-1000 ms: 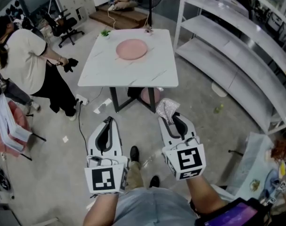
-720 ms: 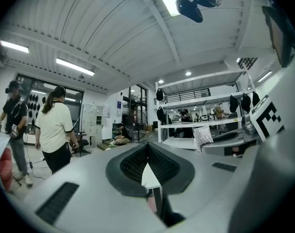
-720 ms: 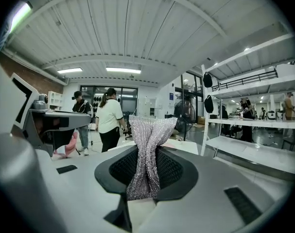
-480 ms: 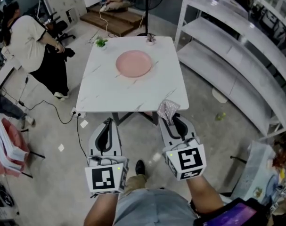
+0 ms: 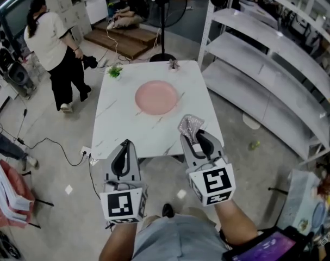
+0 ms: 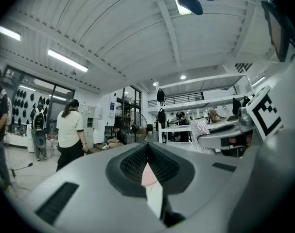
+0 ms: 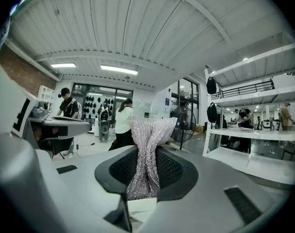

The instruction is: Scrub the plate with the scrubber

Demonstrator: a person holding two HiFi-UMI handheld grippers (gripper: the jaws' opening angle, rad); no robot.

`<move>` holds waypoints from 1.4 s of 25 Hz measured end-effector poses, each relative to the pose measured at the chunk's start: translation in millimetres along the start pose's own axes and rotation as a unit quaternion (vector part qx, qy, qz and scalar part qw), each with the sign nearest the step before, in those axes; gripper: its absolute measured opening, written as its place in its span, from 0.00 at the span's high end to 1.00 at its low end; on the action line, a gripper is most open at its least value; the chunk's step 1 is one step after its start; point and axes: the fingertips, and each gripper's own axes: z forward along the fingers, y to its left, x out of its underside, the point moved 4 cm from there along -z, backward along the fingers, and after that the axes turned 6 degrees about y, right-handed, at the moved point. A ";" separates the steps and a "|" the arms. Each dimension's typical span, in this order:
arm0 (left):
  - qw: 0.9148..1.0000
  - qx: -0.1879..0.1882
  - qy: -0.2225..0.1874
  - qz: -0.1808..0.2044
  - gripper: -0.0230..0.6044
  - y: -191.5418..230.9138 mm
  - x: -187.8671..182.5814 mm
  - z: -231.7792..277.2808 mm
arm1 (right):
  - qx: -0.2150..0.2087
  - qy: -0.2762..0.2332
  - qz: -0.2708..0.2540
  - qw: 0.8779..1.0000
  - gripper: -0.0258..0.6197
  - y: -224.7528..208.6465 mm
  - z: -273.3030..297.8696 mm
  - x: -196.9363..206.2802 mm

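Observation:
A pink plate (image 5: 156,97) lies on the white marble table (image 5: 121,124), toward its far middle. My right gripper (image 5: 192,137) is shut on a silver mesh scrubber (image 5: 190,126), which sticks out past its tips over the table's near right edge. The same scrubber (image 7: 147,155) fills the closed jaws in the right gripper view. My left gripper (image 5: 124,152) hovers at the table's near edge with its jaws shut and nothing in them. In the left gripper view the closed jaws (image 6: 148,161) point level into the room; the plate is not visible there.
A small green plant (image 5: 114,71) and a small object (image 5: 173,64) sit at the table's far corners. White shelving (image 5: 273,75) runs along the right. A person (image 5: 56,58) stands at the far left, a floor fan (image 5: 163,15) behind the table. Cables cross the floor at left.
The table and plate have come closer in the head view; both grippers now reach its near edge. The right gripper still holds the scrubber. The person at left appears farther back.

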 end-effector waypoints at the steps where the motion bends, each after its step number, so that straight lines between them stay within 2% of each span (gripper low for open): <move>1: 1.000 0.001 0.002 -0.001 0.95 3.1 3.2 4.8 | 0.001 0.003 0.001 1.000 0.78 -0.8 5.0 1.7; 8: 0.999 -0.001 0.048 -0.007 0.95 15.6 27.5 42.8 | 0.008 0.023 0.014 1.000 0.78 -15.8 42.8 11.8; 18: 0.997 -0.004 0.083 0.008 0.95 27.9 46.2 138.8 | 0.000 0.050 0.052 0.997 0.79 -78.2 133.9 27.8; 28: 0.993 -0.067 0.092 0.023 0.95 53.2 18.0 248.5 | -0.056 0.049 0.064 0.995 0.78 -139.2 250.0 6.3; 35: 0.988 -0.104 0.106 0.031 0.95 63.0 3.6 292.5 | -0.089 0.039 0.062 0.993 0.79 -162.2 306.3 -12.1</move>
